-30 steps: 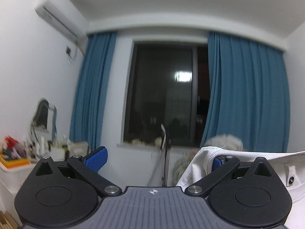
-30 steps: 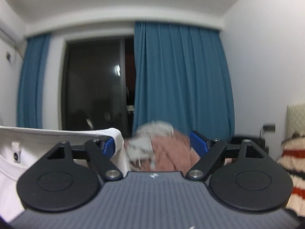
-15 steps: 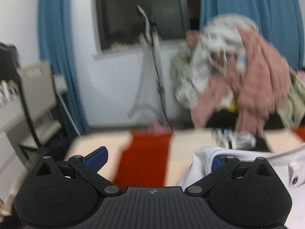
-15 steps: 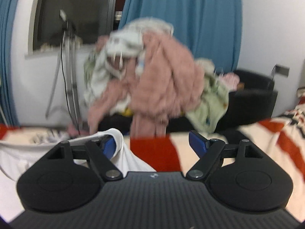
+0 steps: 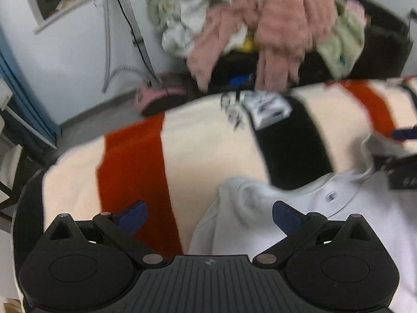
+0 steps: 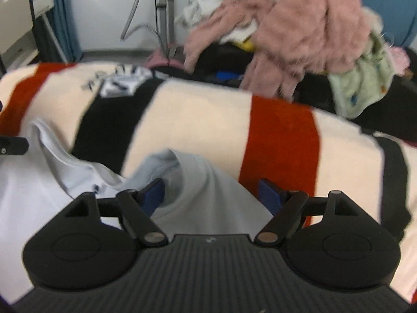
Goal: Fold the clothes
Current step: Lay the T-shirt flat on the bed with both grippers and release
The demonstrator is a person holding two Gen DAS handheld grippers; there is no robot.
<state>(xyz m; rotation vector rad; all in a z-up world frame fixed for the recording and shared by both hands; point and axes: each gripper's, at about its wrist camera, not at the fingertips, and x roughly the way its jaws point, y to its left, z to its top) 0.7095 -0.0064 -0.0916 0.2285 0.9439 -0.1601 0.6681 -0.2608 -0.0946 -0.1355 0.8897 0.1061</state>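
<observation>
A white polo shirt (image 5: pixel 325 224) with a buttoned collar lies on a cream blanket with red and black stripes (image 5: pixel 208 151). My left gripper (image 5: pixel 209 216) is open just above the blanket, and the shirt's left shoulder fold bunches between its blue fingers, against the right one. My right gripper (image 6: pixel 211 193) is open too, with the other shoulder of the shirt (image 6: pixel 203 182) draped between its fingers and over the left one. Each gripper shows at the edge of the other's view.
A small folded grey-and-white garment (image 5: pixel 265 107) lies at the blanket's far edge. Behind it a heap of pink, white and green clothes (image 6: pixel 299 31) covers a black chair. A stand with a hose and pink base (image 5: pixel 156 94) is on the floor at left.
Both grippers have tipped down from facing the window and curtains to facing the bed. The shirt, held up in the air before, has come down onto the striped blanket.
</observation>
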